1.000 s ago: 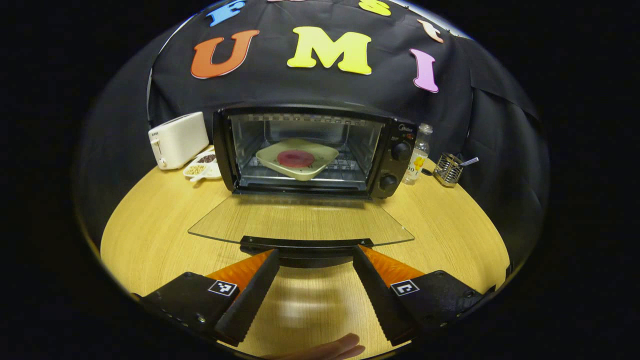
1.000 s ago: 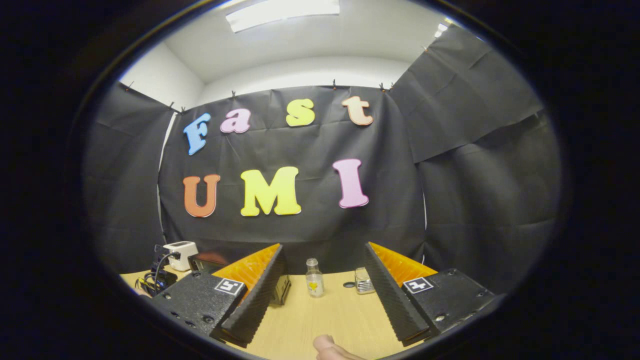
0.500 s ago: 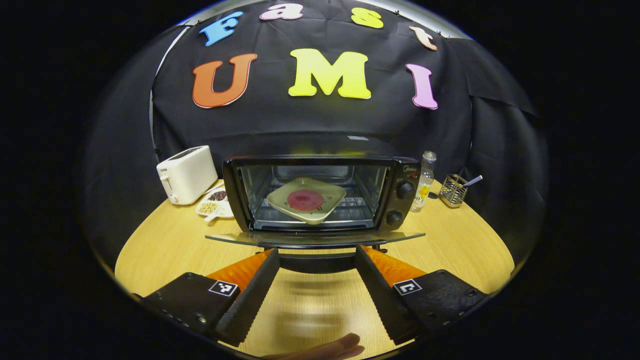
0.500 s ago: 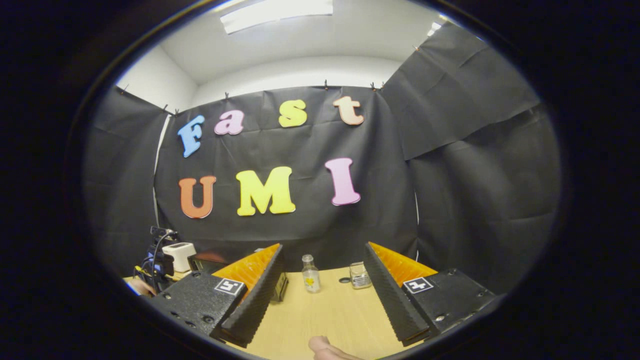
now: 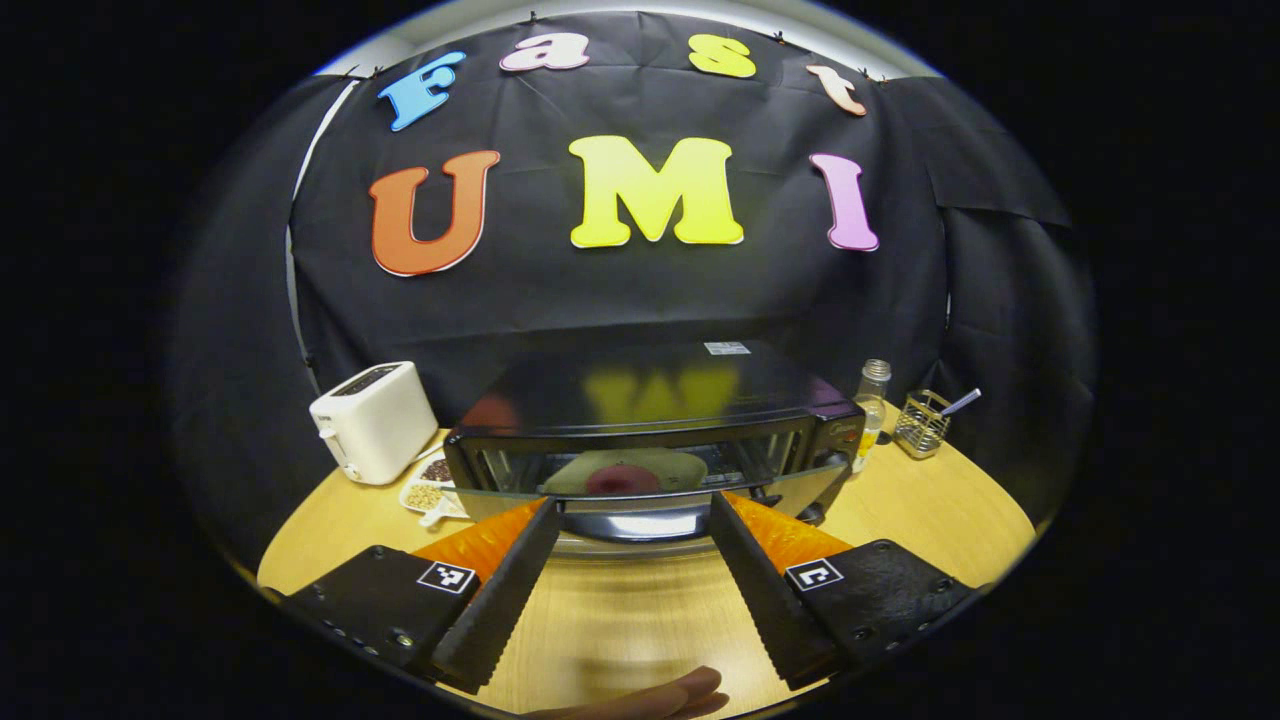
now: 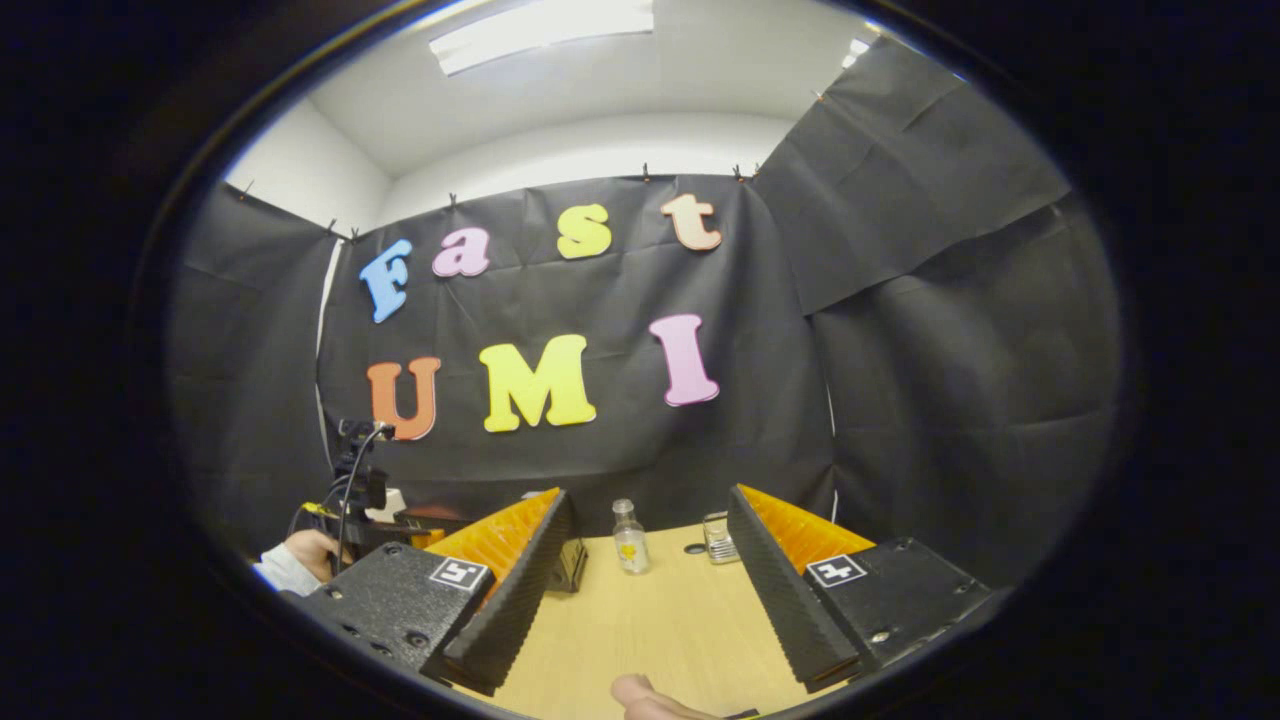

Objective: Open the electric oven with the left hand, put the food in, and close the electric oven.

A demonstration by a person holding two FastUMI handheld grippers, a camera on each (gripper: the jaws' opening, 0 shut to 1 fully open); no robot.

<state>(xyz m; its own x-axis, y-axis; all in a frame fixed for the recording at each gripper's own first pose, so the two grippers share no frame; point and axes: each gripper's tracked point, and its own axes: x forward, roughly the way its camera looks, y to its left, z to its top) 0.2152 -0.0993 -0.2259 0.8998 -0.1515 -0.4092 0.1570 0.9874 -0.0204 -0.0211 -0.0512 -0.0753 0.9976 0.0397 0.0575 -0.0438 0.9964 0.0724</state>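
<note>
Black and glossy, the electric oven (image 5: pixel 655 400) stands at the far middle of the wooden bench (image 5: pixel 930 510), in the left gripper view. Its glass door (image 5: pixel 640 480) is tilted, about halfway between flat and upright. The door's handle (image 5: pixel 632 522) lies between the two fingers of the left tongs (image 5: pixel 632 520); these tongs are spread wide, and it is not possible to tell if the fingers touch the handle. Through the glass one sees the pale plate (image 5: pixel 665 468) with the round red food (image 5: pixel 620 482) on it, inside the oven.

To the left of the oven stands a white toaster (image 5: pixel 370 420), and just beside it, nearer, a small white dish with seeds (image 5: pixel 428 495). To the right of the oven there is a clear bottle (image 5: pixel 870 405) and then a wire holder (image 5: pixel 922 424) with a utensil in it. A fingertip (image 5: pixel 660 695) shows at the bottom edge.

In the right gripper view the right tongs (image 6: pixel 645 520) are also released, wide apart, with nothing between them, above the bench (image 6: pixel 650 620). Beyond them stand the same bottle (image 6: pixel 630 540) and the wire holder (image 6: pixel 718 538), near the far wall. At the far left a hand (image 6: pixel 305 552) with a pale sleeve holds the other gripper (image 6: pixel 360 490), and a part of the oven (image 6: pixel 420 522) shows behind it.
</note>
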